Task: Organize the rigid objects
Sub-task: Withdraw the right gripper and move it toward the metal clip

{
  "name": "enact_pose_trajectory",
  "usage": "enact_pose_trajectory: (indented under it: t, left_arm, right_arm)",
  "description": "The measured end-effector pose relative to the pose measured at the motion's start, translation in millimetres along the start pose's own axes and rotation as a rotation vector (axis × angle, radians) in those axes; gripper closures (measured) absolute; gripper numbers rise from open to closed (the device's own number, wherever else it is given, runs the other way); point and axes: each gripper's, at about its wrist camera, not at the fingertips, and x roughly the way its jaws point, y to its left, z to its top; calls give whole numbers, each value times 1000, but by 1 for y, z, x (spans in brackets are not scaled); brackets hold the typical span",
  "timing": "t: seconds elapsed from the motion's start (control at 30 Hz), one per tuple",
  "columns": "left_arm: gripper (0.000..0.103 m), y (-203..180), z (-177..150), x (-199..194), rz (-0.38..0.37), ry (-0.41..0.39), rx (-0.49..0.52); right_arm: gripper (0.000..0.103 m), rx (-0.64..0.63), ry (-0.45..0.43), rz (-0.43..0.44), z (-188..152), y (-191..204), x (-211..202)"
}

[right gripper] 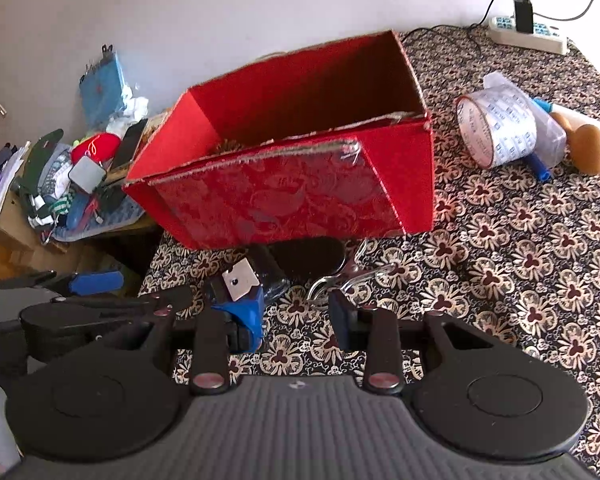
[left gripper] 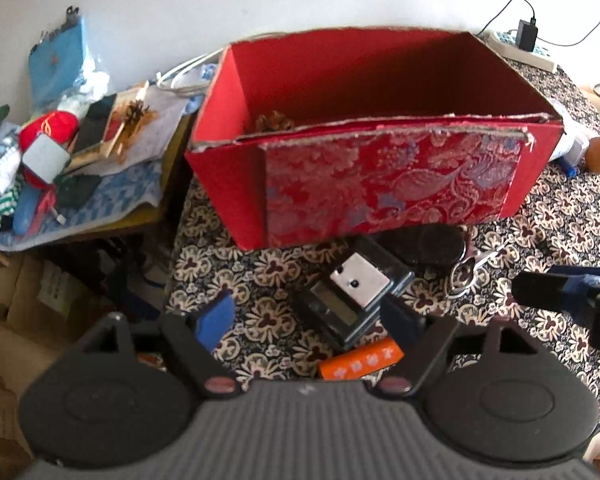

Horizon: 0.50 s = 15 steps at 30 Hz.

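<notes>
A red open box (left gripper: 380,184) stands on the patterned table; it also shows in the right wrist view (right gripper: 292,196), with a pine cone (left gripper: 274,122) inside. In front of it lie a black device with a silver plate (left gripper: 354,296), a black oval case (left gripper: 428,244), scissors (left gripper: 466,272) and an orange bar (left gripper: 360,360). My left gripper (left gripper: 308,320) is open, its fingers either side of the black device. My right gripper (right gripper: 300,312) is open, just short of the scissors (right gripper: 348,276); it shows in the left wrist view at the right edge (left gripper: 572,292).
A tape roll (right gripper: 500,128), a blue pen and a wooden piece (right gripper: 588,144) lie right of the box. A power strip (right gripper: 528,36) sits at the back right. A cluttered low table (left gripper: 80,160) stands left, beyond the table edge, with cardboard boxes below.
</notes>
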Motion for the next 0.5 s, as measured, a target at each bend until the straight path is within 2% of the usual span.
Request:
enact_pose_trajectory:
  t: [0.13, 0.5]
  left_arm:
    - [21, -3, 1, 5, 18, 4, 20]
    - [21, -4, 8, 25, -11, 43, 21]
  right_arm:
    - [85, 26, 21, 14, 0, -4, 6]
    - [85, 66, 48, 30, 0, -15, 21]
